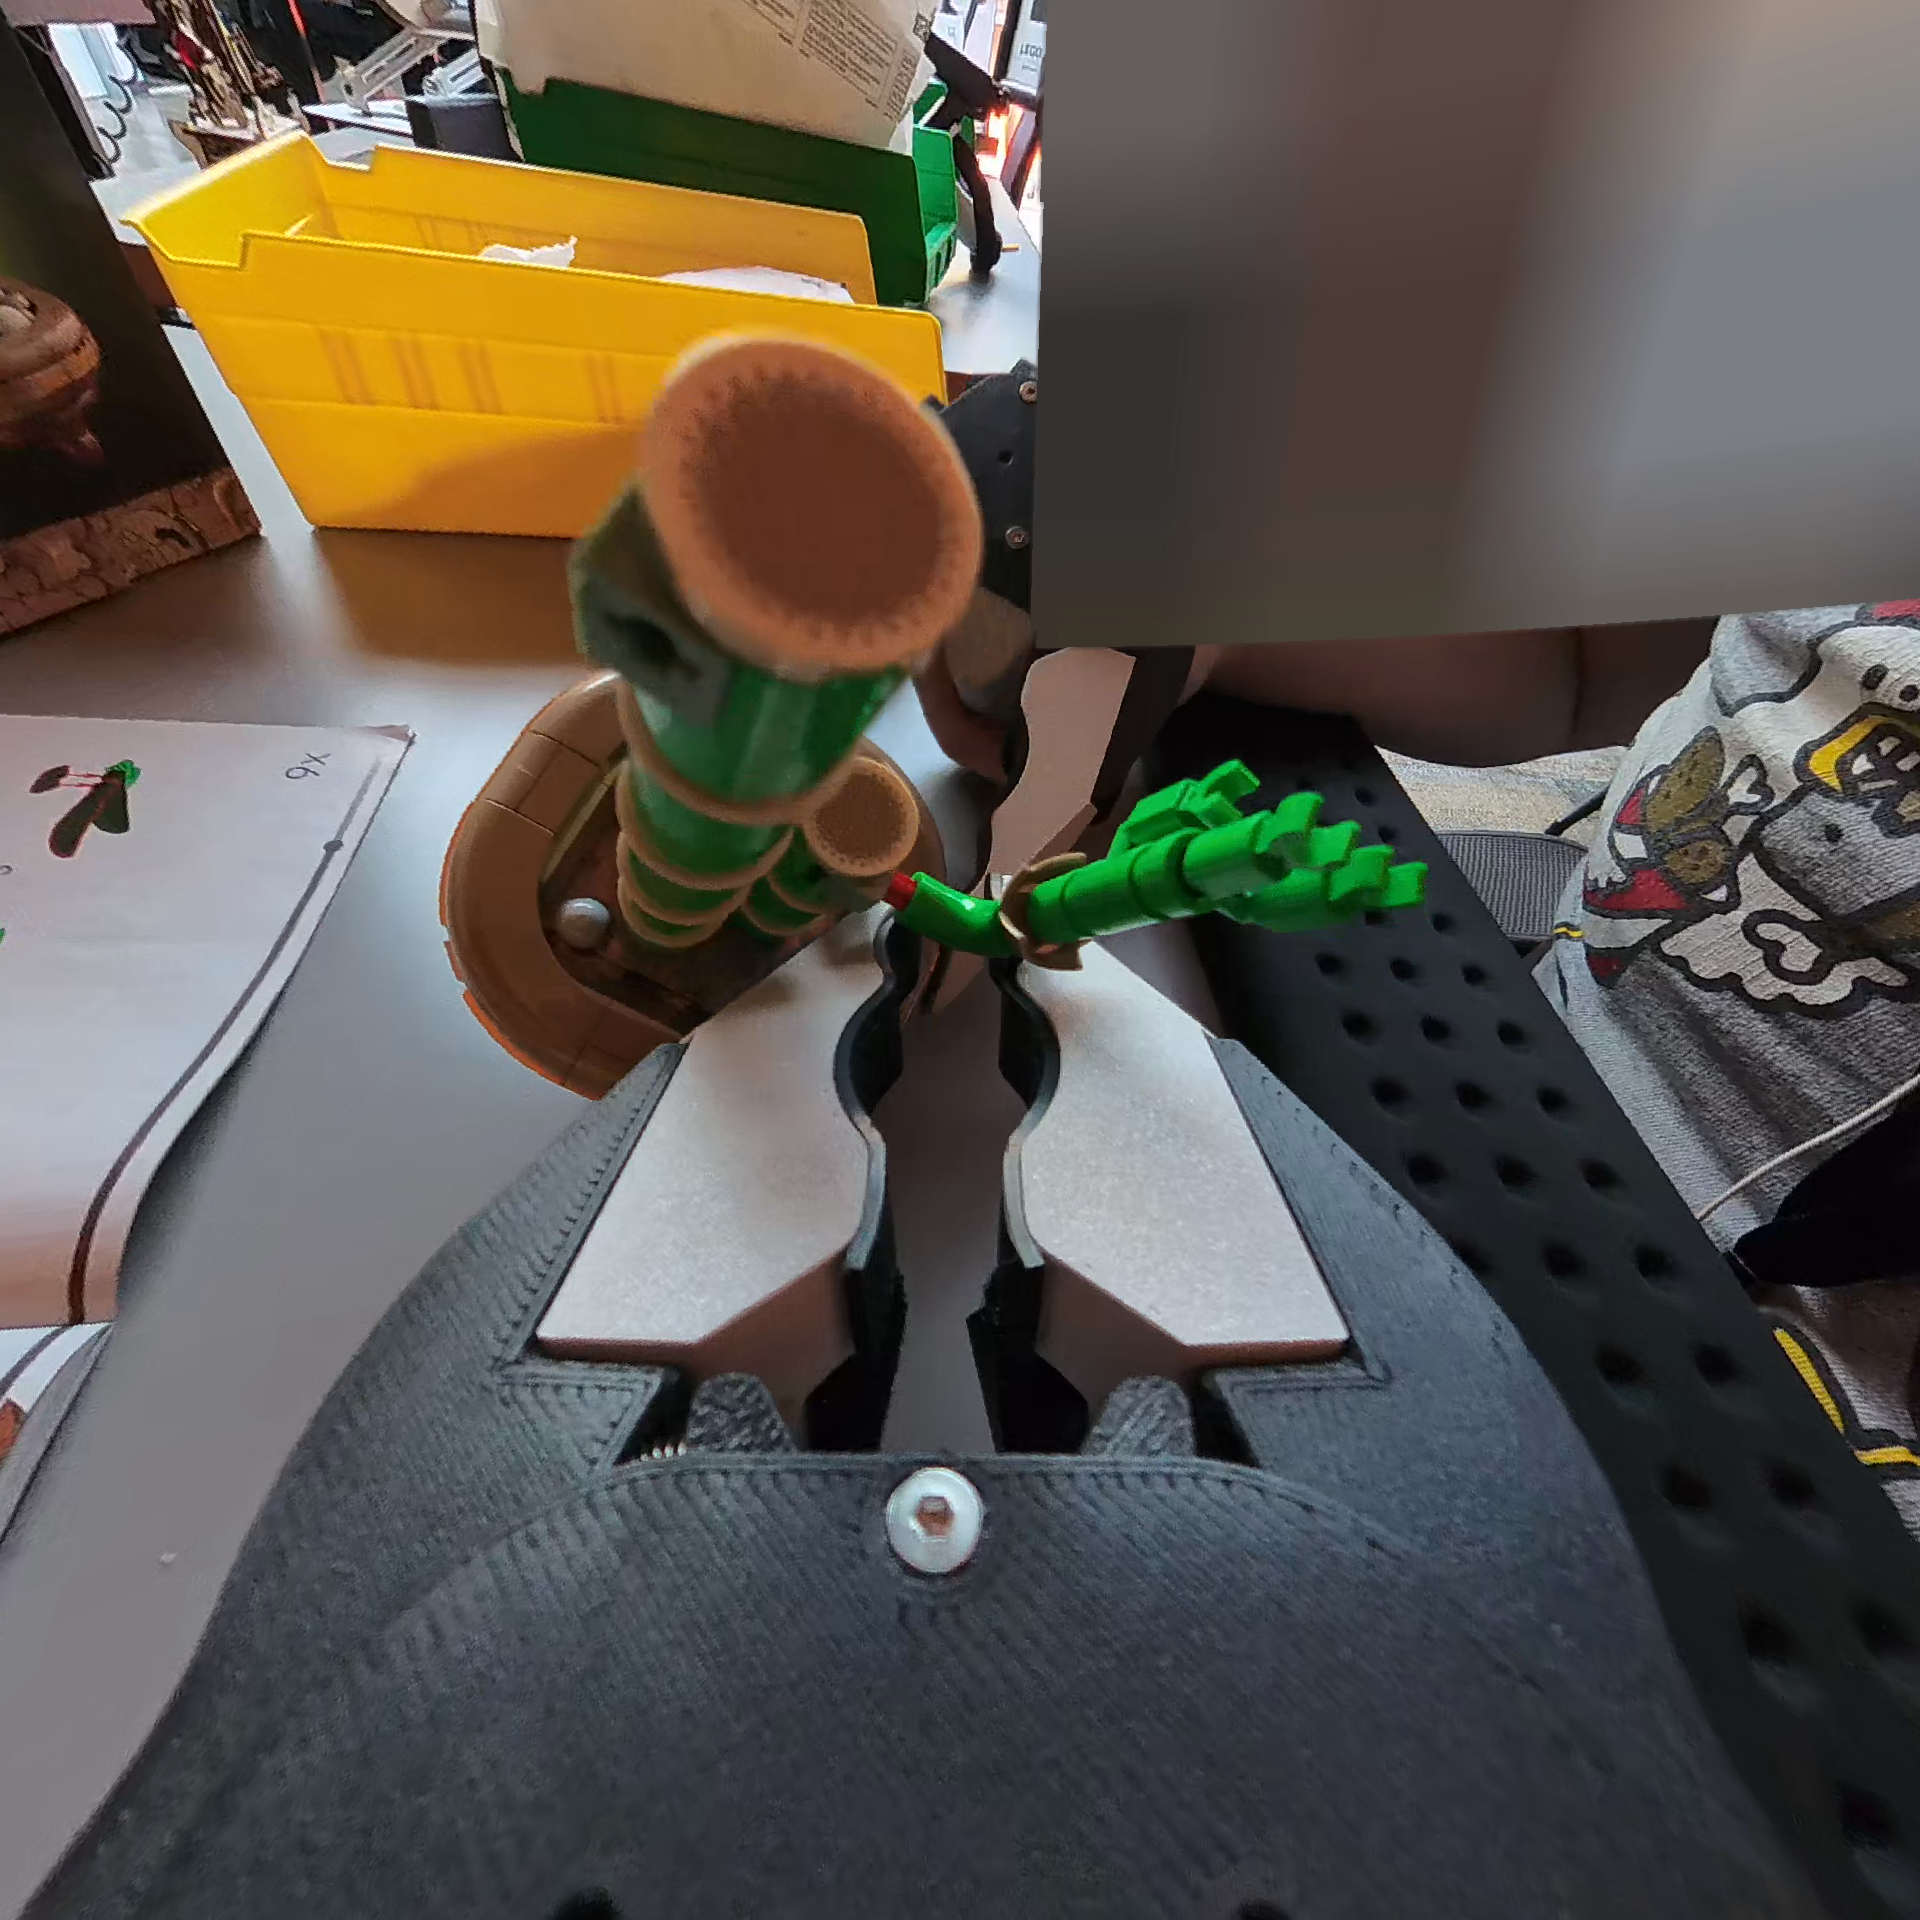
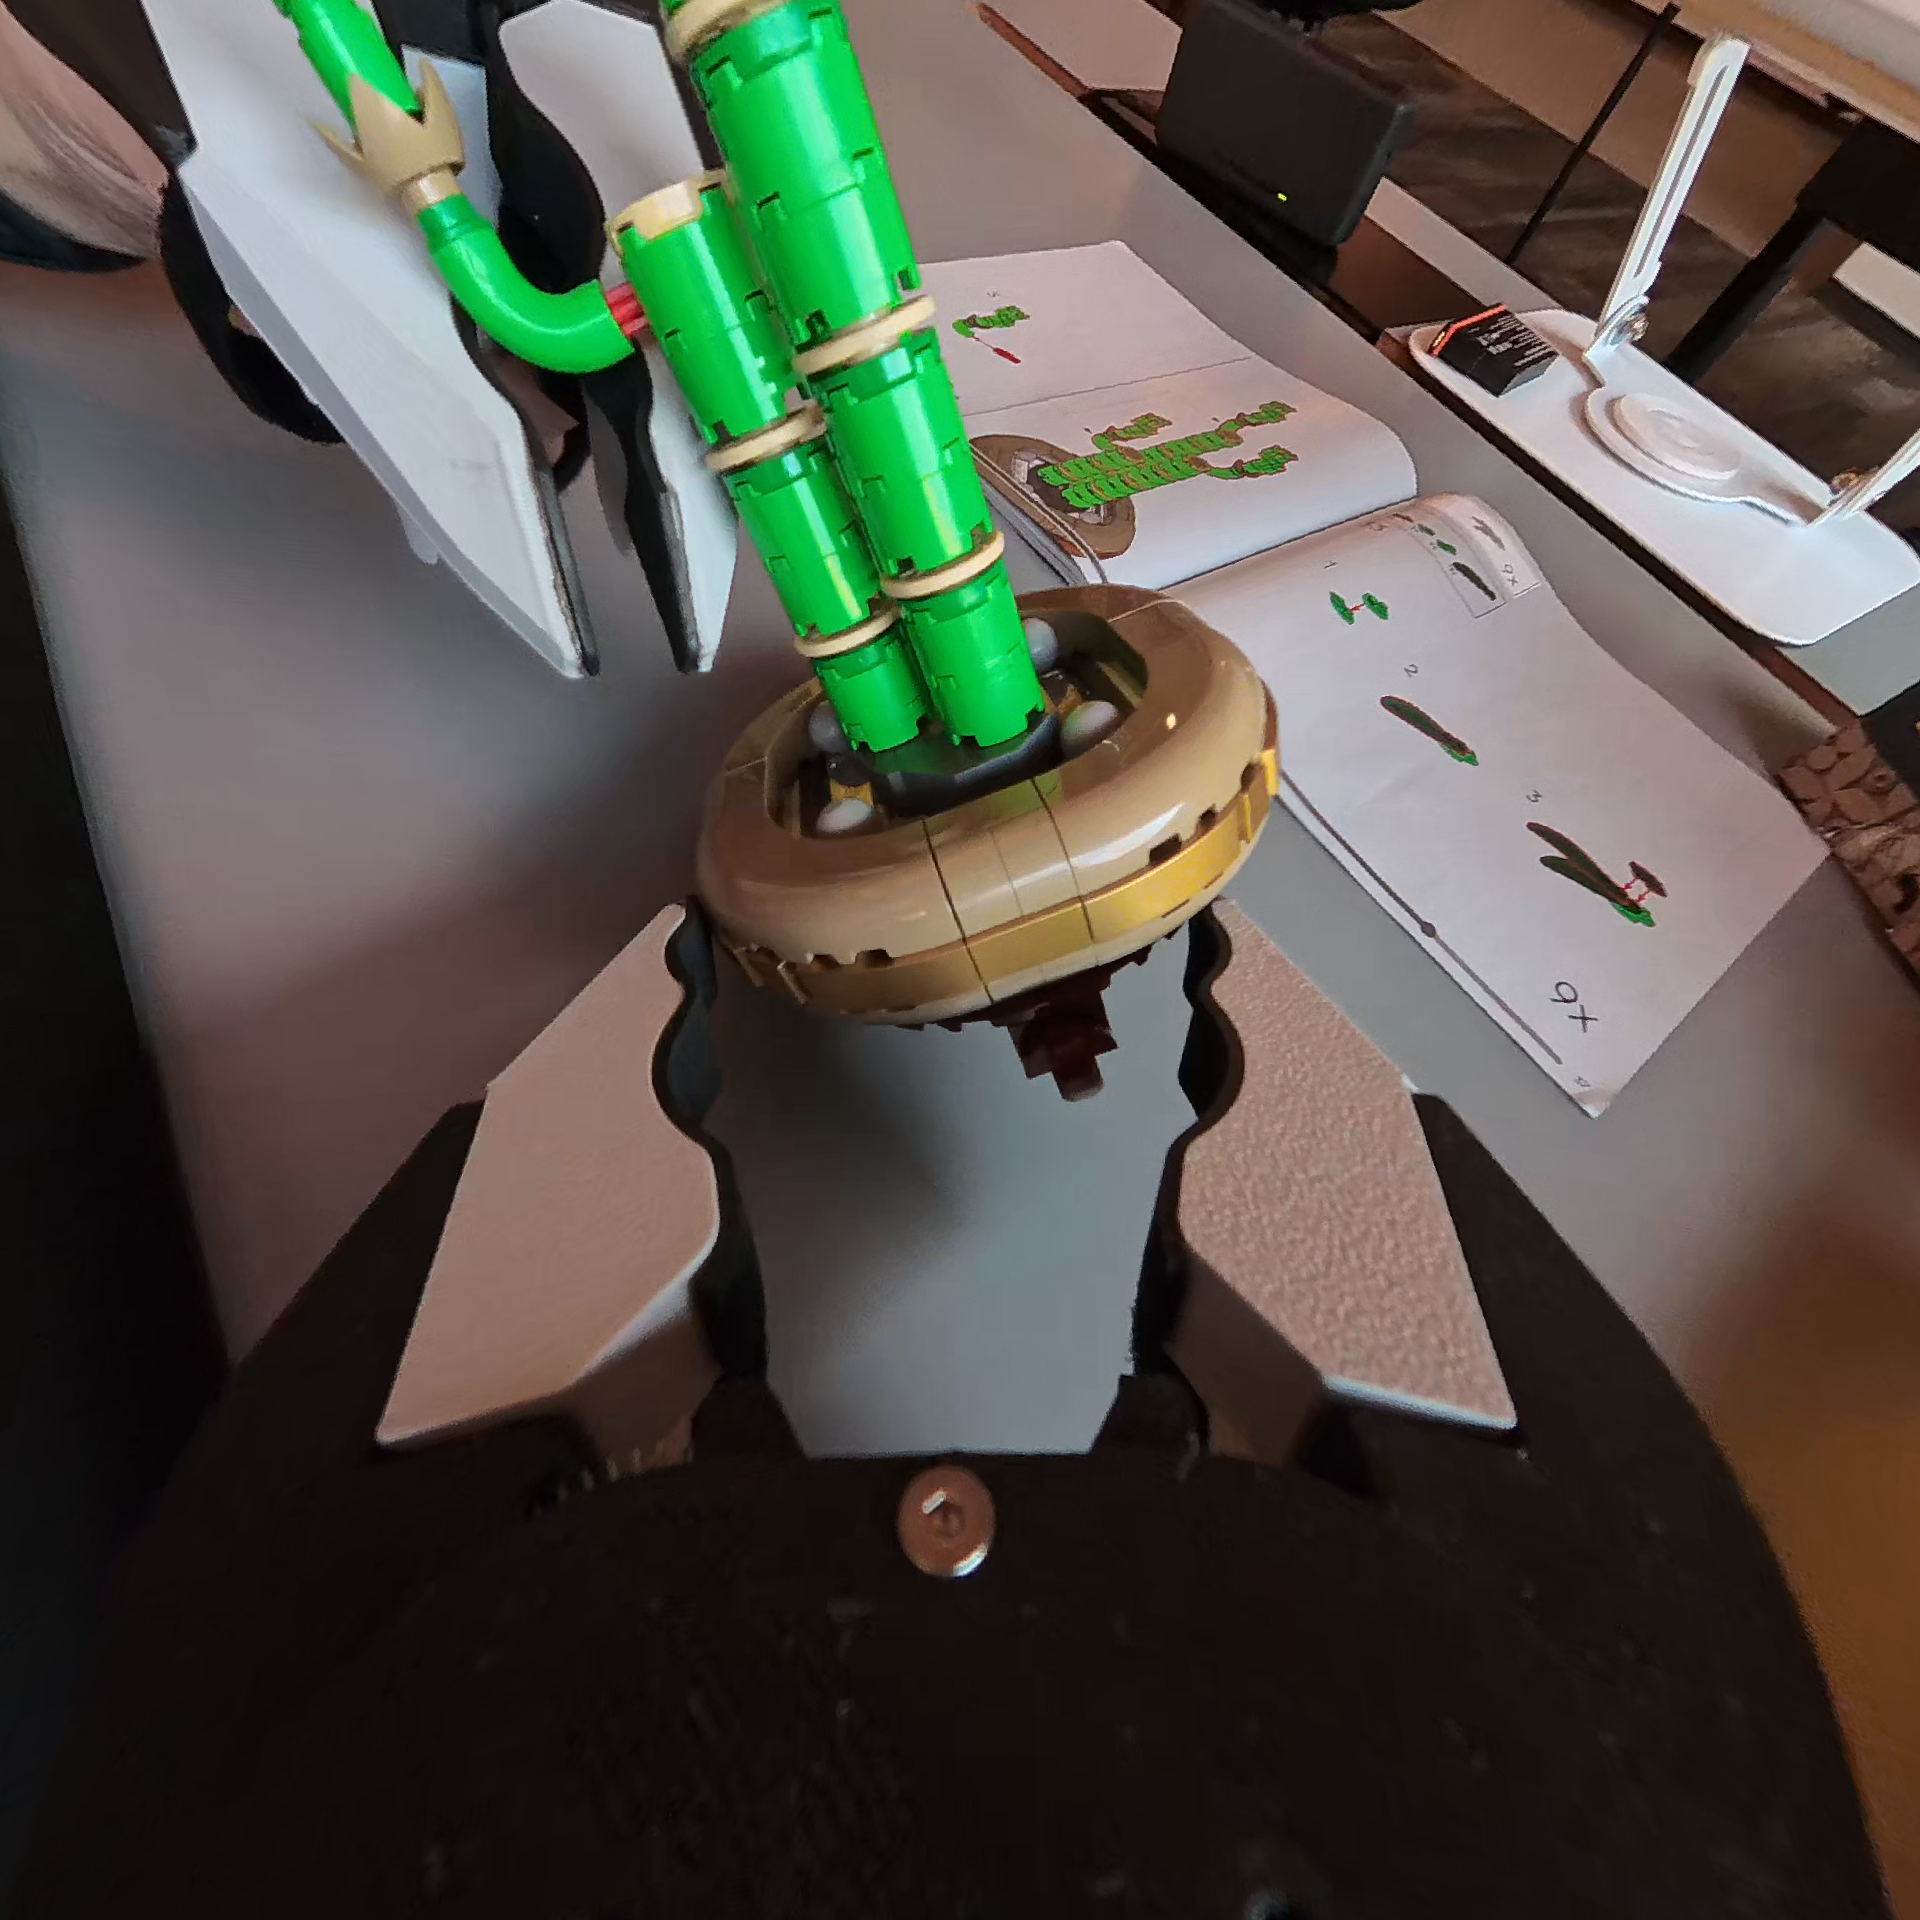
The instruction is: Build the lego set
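A bamboo model stands in a round tan pot [image 2: 987,862]. It has a tall green stalk [image 2: 894,416] and a short one [image 2: 717,322]. My right gripper [image 2: 951,935] is shut on the pot, one finger on each side, and holds it tilted above the grey table [image 2: 312,883]. My left gripper [image 1: 948,951] is shut on the curved stem of a green leafy branch [image 1: 1247,862]. The branch's red pin [image 1: 902,888] meets the side of the short stalk [image 1: 862,826]. The right wrist view shows the stem [image 2: 520,312], the pin and the left fingers [image 2: 343,343].
An open instruction booklet [image 2: 1403,727] lies right of the pot; it also shows in the left wrist view [image 1: 156,987]. A yellow bin [image 1: 520,343] and a green bin [image 1: 727,145] stand behind. A product box [image 1: 83,416], a white stand [image 2: 1714,468] and a person's printed shirt [image 1: 1714,935] are nearby.
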`<state>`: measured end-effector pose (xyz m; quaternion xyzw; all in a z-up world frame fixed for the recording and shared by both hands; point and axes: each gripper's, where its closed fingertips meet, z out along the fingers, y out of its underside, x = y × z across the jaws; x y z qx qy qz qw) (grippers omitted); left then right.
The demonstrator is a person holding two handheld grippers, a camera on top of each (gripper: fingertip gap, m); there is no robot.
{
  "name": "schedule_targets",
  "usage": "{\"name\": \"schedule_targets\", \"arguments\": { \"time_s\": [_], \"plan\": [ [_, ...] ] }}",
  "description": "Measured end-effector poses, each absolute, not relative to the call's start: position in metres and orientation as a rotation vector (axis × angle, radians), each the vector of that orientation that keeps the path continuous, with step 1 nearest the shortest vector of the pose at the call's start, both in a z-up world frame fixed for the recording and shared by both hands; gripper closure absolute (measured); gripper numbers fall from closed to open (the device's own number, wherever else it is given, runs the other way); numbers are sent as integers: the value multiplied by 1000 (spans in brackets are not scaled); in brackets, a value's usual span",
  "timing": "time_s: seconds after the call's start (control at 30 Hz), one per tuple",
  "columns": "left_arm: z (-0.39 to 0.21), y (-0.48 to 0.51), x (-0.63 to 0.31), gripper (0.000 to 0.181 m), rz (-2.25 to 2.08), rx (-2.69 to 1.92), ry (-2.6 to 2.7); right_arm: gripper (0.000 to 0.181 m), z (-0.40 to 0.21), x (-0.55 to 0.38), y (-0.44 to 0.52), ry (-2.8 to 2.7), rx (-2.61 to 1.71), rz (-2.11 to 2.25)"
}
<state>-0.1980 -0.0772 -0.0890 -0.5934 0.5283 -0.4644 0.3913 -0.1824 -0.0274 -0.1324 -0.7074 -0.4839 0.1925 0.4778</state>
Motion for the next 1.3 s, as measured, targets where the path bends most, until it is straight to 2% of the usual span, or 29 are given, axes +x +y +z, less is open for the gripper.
{"name": "schedule_targets", "arguments": {
  "time_s": [0.67, 0.83, 1.03, 1.3],
  "plan": [
    [-76, -62, -219, 170, -1093, -1529, 1195, 91, -142, -202, -35, -994, -1950, 532],
    [-72, -62, -223, 156, -1086, -1530, 1161, 90, -152, -199, -43, -1001, -2010, 485],
    [-67, -53, -226, 149, -981, -1540, 1104, 90, -154, -201, -54, -1003, -2043, 480],
    [-63, -47, -232, 155, -857, -1534, 1057, 92, -162, -199, -60, -1192, -2044, 402]
  ]
}}
